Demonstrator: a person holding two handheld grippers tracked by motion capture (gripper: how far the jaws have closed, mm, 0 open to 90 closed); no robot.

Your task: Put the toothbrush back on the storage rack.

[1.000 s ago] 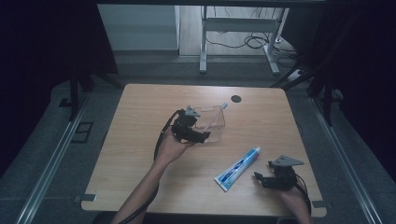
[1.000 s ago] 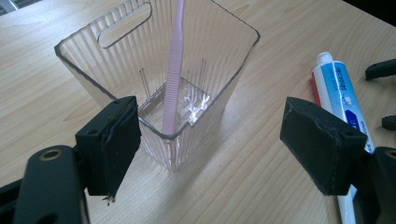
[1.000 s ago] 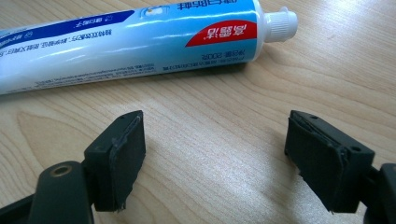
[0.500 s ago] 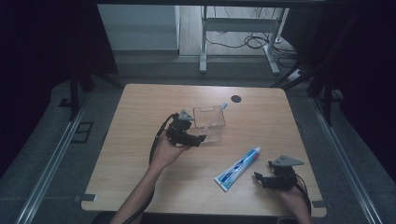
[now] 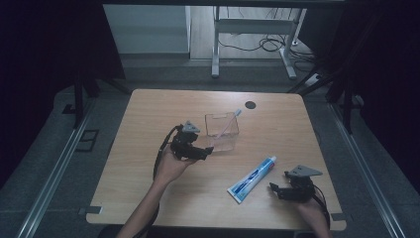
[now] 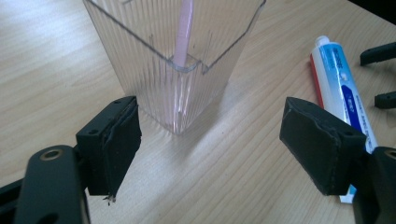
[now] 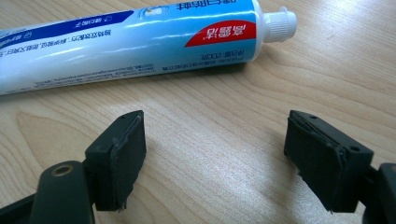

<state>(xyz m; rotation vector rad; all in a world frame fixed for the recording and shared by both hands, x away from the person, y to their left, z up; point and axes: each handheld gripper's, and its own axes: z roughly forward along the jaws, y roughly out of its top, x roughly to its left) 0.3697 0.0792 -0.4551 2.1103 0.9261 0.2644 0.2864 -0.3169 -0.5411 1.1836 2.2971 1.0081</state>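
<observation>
Just beside the clear ribbed plastic cup [image 5: 222, 131] holding a pink toothbrush [image 6: 183, 32], the left gripper [image 6: 210, 140] gapes empty; the right gripper [image 7: 215, 154], likewise spread, should probably next close on the blue-and-white toothpaste tube [image 7: 126, 39].

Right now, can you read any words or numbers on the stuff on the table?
Toothpaste tube, red patch: large white characters, upside down in the right gripper view; not clear enough to quote.
Toothpaste tube, blue stripe: small white print, too small to read.
Toothpaste tube, white body: fine print, blurred.
Clear cup and toothbrush: no writing.
</observation>
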